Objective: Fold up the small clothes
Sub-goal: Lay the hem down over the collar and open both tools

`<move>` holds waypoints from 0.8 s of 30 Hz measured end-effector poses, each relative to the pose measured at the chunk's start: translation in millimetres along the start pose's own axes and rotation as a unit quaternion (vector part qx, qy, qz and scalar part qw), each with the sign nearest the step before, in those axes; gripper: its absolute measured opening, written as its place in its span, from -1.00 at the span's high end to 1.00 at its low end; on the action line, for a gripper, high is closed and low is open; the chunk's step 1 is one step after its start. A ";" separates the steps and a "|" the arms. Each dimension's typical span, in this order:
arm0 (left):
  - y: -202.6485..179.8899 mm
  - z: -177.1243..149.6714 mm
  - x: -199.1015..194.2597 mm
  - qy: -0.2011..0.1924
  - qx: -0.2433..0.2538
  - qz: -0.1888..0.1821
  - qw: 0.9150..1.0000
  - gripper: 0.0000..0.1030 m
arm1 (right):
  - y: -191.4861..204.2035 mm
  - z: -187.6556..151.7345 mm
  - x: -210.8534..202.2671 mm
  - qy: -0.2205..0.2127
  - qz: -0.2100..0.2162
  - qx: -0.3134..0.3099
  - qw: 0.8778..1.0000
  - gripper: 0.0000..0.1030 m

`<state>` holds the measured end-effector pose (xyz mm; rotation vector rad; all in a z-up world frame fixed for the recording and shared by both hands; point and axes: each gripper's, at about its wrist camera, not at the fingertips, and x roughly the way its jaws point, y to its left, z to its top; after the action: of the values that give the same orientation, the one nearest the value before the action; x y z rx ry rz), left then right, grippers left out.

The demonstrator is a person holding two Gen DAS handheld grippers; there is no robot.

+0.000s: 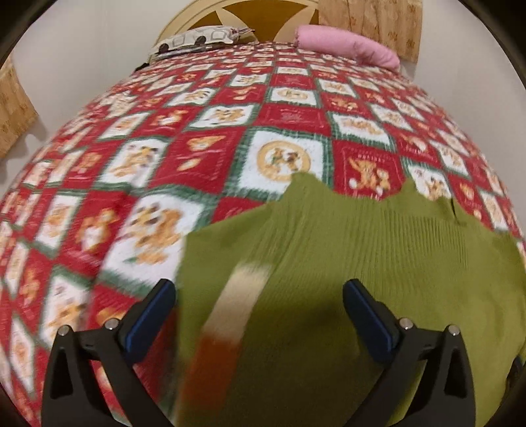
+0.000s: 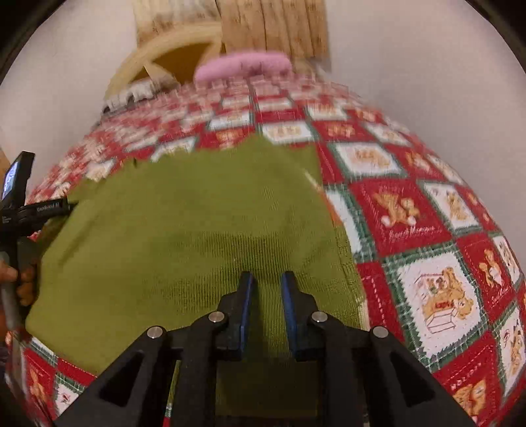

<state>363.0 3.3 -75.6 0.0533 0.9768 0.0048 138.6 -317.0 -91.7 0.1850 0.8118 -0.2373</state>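
A small green knitted garment (image 1: 345, 249) lies spread on the bed, with a blurred cream and orange strip (image 1: 230, 315) across its near left part. My left gripper (image 1: 259, 295) hangs wide open above the garment's left side and holds nothing. In the right wrist view the same green garment (image 2: 184, 223) fills the middle. My right gripper (image 2: 266, 282) is above its near edge, jaws a narrow gap apart with green fabric showing between them. The left gripper's body (image 2: 19, 203) shows at the far left edge.
The bed is covered by a red, white and green checked blanket (image 1: 184, 154) with bear pictures. A pink pillow (image 1: 348, 46) and a patterned pillow (image 1: 197, 39) lie by the headboard (image 1: 250, 16). Walls and curtains stand behind.
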 end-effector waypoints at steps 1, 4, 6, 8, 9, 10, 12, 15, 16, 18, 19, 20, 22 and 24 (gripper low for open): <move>0.6 -7.6 -10.4 -0.007 0.001 0.006 1.000 -1.00 | -0.8 -0.8 0.7 0.000 0.000 0.001 1.000 0.64; -0.3 -40.8 -49.2 -0.041 0.010 -0.008 0.999 -1.00 | -0.2 -3.6 1.2 -0.006 0.000 -0.001 1.000 0.63; -5.8 -62.6 -69.6 -0.059 0.028 -0.007 0.998 -1.00 | -1.2 -4.2 1.3 -0.006 0.001 0.000 1.000 0.63; -14.7 -84.2 -84.8 -0.071 0.049 0.008 0.996 -1.00 | -0.3 -3.3 0.0 -0.008 0.000 -0.001 1.000 0.63; -16.9 -89.1 -87.7 -0.073 0.055 0.012 0.996 -1.00 | -0.4 -3.4 0.1 -0.008 0.000 -0.001 1.000 0.63; -19.3 -95.9 -90.3 -0.075 0.060 0.017 0.995 -1.00 | -0.4 -3.5 0.3 -0.008 0.000 -0.001 1.000 0.63; -21.0 -105.2 -92.0 -0.072 0.063 0.021 0.995 -1.00 | -0.6 -3.3 0.7 -0.008 0.000 -0.001 1.000 0.63; -21.3 -110.9 -88.8 -0.059 0.060 0.017 0.996 -1.00 | -0.3 -3.6 1.1 -0.008 -0.001 -0.001 1.000 0.63; -20.9 -113.0 -88.2 -0.056 0.058 0.015 0.997 -1.00 | -0.7 -3.0 1.4 -0.008 -0.001 -0.002 1.000 0.63; -19.9 -117.0 -88.7 -0.054 0.054 0.012 0.997 -1.00 | 0.4 -1.7 -0.7 -0.008 -0.003 -0.003 1.000 0.63; -19.7 -118.5 -89.4 -0.055 0.053 0.011 0.997 -1.00 | 1.0 -1.4 -1.4 -0.009 -0.004 -0.004 1.000 0.63; -19.6 -120.2 -90.3 -0.056 0.053 0.011 0.997 -1.00 | 1.3 -0.9 -1.3 -0.009 -0.004 -0.004 1.000 0.63; -21.1 -122.4 -91.6 -0.057 0.055 0.012 0.997 -1.00 | 1.2 -0.8 -1.2 -0.009 -0.004 -0.004 1.000 0.63; -21.0 -123.1 -92.2 -0.057 0.054 0.013 0.997 -1.00 | 1.0 -0.7 -1.0 -0.009 -0.003 -0.003 1.000 0.63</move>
<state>209.0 -15.0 -69.0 0.1647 0.8612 -0.0276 137.8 -315.7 -91.4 0.1754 0.7955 -0.2412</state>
